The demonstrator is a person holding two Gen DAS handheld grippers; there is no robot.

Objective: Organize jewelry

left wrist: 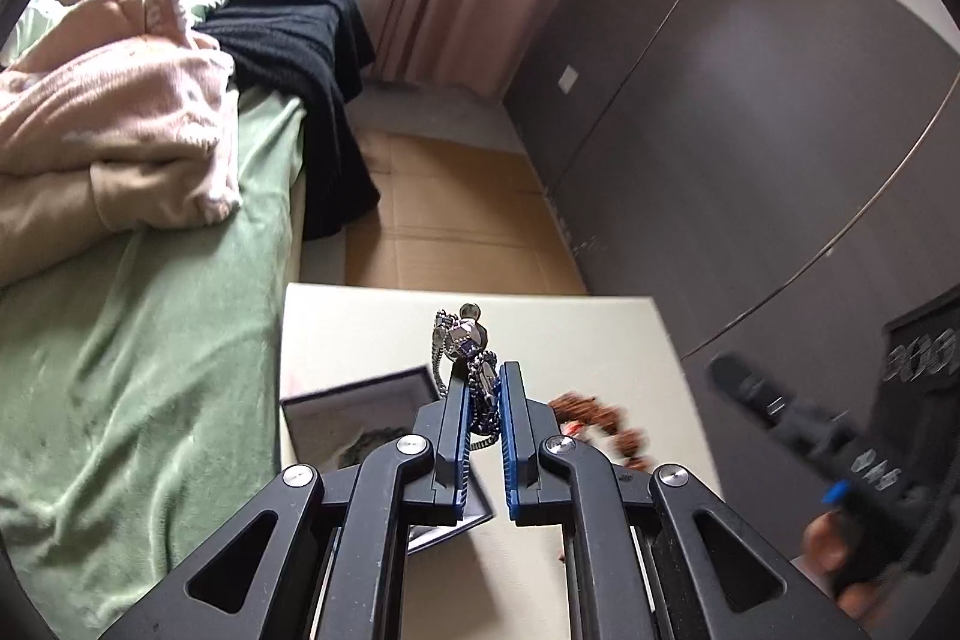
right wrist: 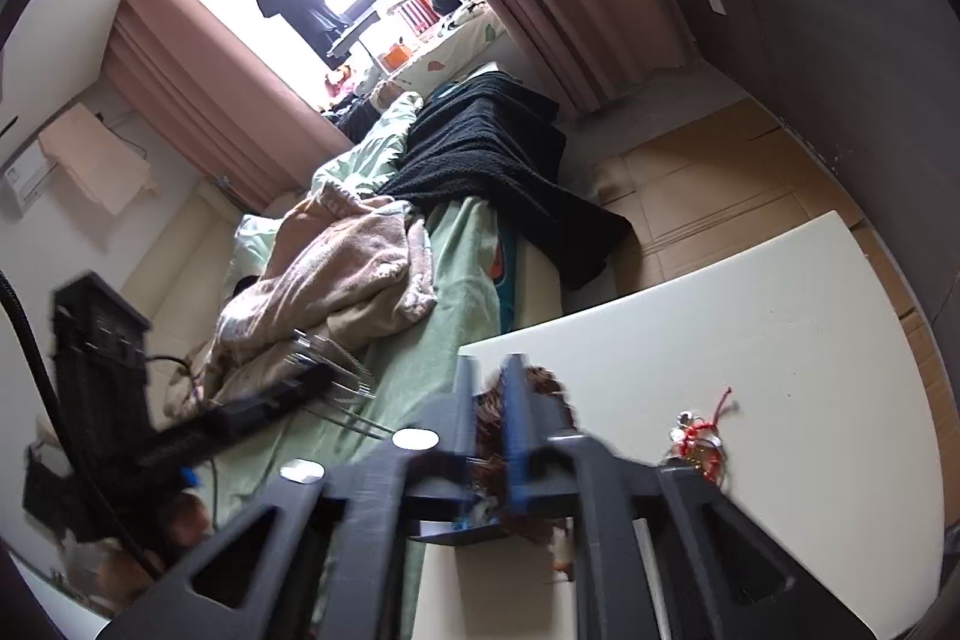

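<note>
My left gripper (left wrist: 486,376) is shut on a silver chain necklace (left wrist: 465,340); its pendant sticks up past the blue pads and chain loops hang below them. It hovers over a white table (left wrist: 600,334), above a dark-framed jewelry tray (left wrist: 360,400). My right gripper (right wrist: 489,376) is shut on a brown beaded bracelet (right wrist: 543,382), which bunches between and behind the fingers, blurred. The same bracelet (left wrist: 600,418) shows to the right in the left wrist view. A red string bracelet (right wrist: 699,436) with silver charms lies on the table (right wrist: 750,310) to the right.
A bed with a green sheet (left wrist: 150,340), a pink blanket (left wrist: 108,130) and a black throw (left wrist: 300,58) borders the table's left side. Cardboard (left wrist: 456,220) covers the floor beyond the table. A grey wardrobe (left wrist: 750,100) stands to the right. A hand (left wrist: 840,550) holds the right gripper.
</note>
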